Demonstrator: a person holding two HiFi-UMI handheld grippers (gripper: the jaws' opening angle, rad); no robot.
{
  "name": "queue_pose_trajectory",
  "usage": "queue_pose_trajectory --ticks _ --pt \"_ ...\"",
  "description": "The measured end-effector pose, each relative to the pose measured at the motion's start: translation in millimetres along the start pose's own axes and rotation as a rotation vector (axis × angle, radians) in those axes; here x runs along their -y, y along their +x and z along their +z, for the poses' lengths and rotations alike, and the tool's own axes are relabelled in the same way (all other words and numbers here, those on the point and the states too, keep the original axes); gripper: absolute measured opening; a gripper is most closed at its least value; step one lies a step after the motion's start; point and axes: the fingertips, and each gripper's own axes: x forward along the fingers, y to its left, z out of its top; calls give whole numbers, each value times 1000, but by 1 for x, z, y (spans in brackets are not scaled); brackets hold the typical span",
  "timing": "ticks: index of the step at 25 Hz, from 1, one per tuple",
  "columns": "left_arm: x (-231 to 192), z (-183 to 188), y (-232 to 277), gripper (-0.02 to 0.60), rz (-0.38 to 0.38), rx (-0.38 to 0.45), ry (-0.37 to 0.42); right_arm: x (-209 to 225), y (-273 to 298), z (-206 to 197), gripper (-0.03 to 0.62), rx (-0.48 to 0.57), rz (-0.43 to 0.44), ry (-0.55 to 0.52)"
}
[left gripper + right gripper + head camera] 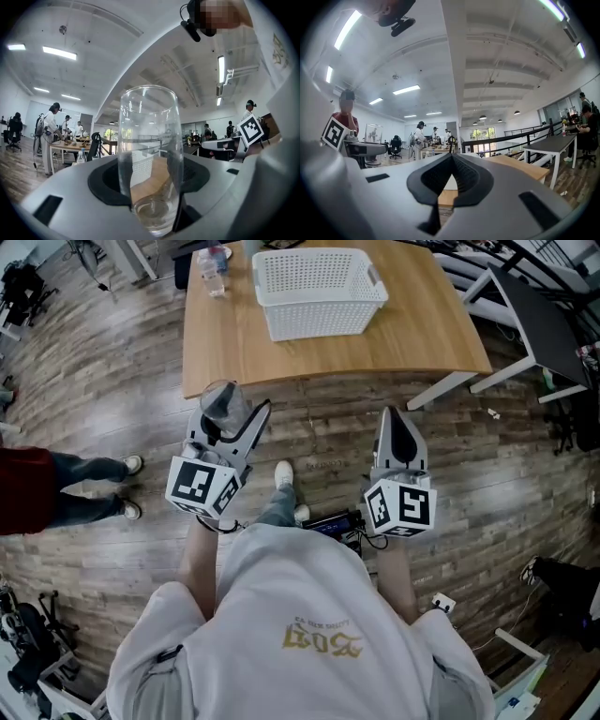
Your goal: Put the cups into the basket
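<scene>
Head view: cup (222,402) seemingly upright

Open-plan office or lab, rows of desks (553,143), office chairs (93,146), ceiling strip lights (59,52)

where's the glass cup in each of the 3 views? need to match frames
Head view: glass cup left of centre, held in the left claw, just short of the table's near edge.
Left gripper view: dead centre, upright, gripped between the jaws.
Right gripper view: small, at the far left.
Shared landmark: wooden table (seen through the cup).
</scene>
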Motion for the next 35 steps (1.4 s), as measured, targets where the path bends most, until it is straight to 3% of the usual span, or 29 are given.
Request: queue_pose_trajectory --ticks 16,25,35 --pt "-69 15 101 264 -28 13 -6 22 117 10 9 0 -8 9" --pt "-90 16 128 264 -74 9 -12 28 140 14 9 5 -45 6" --pt "-102 14 160 264 -69 -6 -23 39 170 18 9 6 -38 5"
